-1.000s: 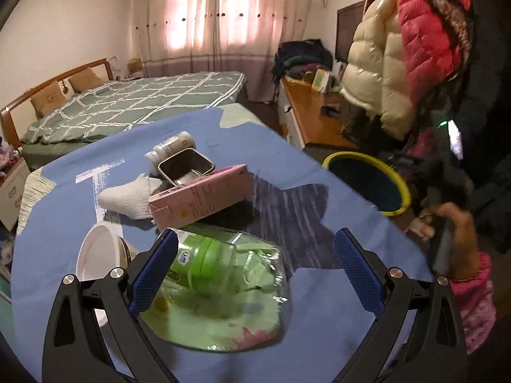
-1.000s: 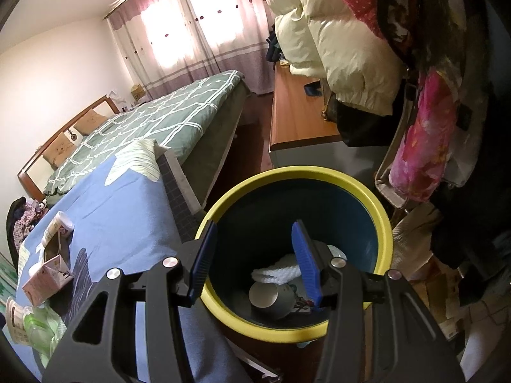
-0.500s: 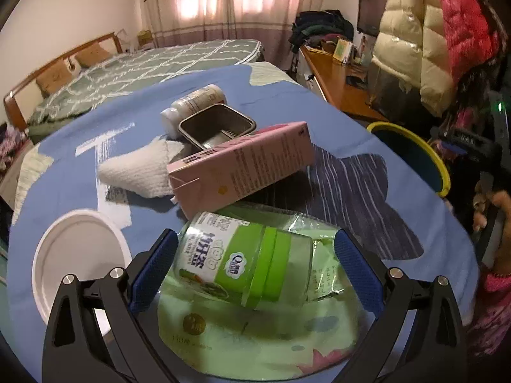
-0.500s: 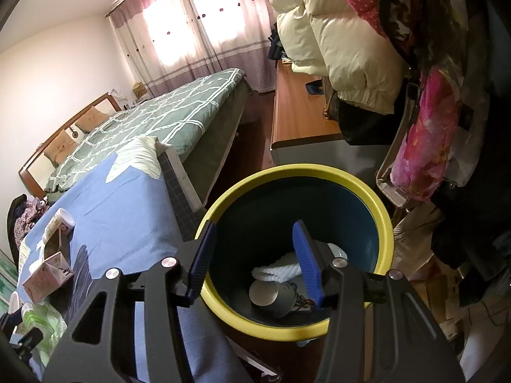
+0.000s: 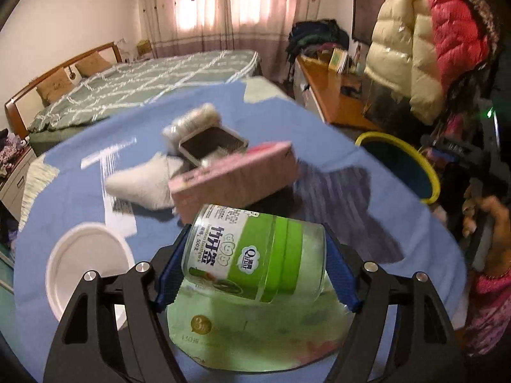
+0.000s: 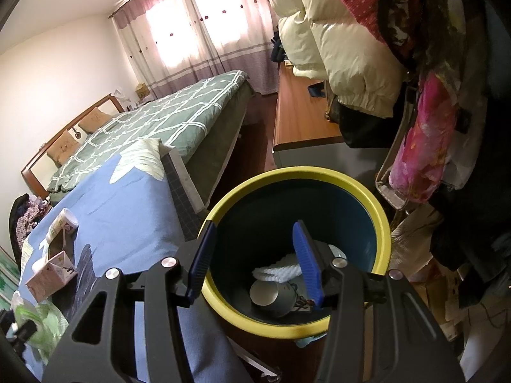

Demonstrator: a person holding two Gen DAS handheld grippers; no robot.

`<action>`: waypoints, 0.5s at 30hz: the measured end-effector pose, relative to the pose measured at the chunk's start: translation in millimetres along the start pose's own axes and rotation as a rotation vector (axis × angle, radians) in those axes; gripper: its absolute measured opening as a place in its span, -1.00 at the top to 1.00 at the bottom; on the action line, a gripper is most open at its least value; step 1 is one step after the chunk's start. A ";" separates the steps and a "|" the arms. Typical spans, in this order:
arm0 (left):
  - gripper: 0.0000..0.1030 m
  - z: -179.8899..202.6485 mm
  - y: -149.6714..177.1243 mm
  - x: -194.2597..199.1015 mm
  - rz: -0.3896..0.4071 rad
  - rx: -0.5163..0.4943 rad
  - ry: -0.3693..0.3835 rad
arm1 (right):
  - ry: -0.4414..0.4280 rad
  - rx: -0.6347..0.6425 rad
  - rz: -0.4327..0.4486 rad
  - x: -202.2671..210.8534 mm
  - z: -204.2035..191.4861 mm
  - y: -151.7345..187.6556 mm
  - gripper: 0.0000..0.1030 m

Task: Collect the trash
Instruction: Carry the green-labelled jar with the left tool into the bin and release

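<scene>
My left gripper (image 5: 255, 265) is shut on a clear jar with a green label (image 5: 252, 255), held on its side a little above a green plastic bag (image 5: 255, 332) on the blue table (image 5: 367, 223). Behind it lie a pink carton (image 5: 236, 180), a white sock (image 5: 143, 185), a metal tin (image 5: 212, 143) and a white bottle (image 5: 194, 121). My right gripper (image 6: 252, 258) is open and empty above the yellow-rimmed bin (image 6: 361, 188), which holds a paper cup (image 6: 263, 292) and white trash (image 6: 281, 271).
A white paper plate (image 5: 86, 265) lies at the table's left front. The bin (image 5: 428, 172) stands off the table's right edge. Jackets (image 6: 351, 51) hang over it, a wooden desk (image 6: 300, 118) and a bed (image 6: 166, 118) lie beyond.
My left gripper closed on the green jar and lifted it off the plastic bag. The right gripper stayed open over the bin.
</scene>
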State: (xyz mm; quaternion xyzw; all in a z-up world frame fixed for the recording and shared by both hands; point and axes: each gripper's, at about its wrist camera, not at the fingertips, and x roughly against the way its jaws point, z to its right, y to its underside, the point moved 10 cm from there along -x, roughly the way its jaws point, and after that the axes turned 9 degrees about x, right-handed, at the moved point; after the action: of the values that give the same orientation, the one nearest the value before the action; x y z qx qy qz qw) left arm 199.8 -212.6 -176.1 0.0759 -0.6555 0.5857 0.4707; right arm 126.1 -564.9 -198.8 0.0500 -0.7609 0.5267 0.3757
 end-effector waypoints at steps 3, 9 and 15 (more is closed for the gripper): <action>-0.47 10.9 -13.5 9.6 0.025 0.006 0.016 | 0.000 0.000 0.012 5.7 4.3 -1.1 0.07; -0.47 52.7 -33.0 3.2 0.017 -0.013 0.058 | 0.026 0.007 0.026 15.5 24.5 -1.2 0.07; -0.47 117.0 -48.2 -25.8 -0.029 -0.052 0.129 | 0.069 -0.016 0.025 21.4 61.7 4.8 0.07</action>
State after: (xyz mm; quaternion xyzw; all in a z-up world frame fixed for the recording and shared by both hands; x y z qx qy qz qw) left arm 183.5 -337.0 -145.6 0.0353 -0.6376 0.5653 0.5221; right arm 76.6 -607.6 -199.1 0.0192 -0.7523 0.5264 0.3957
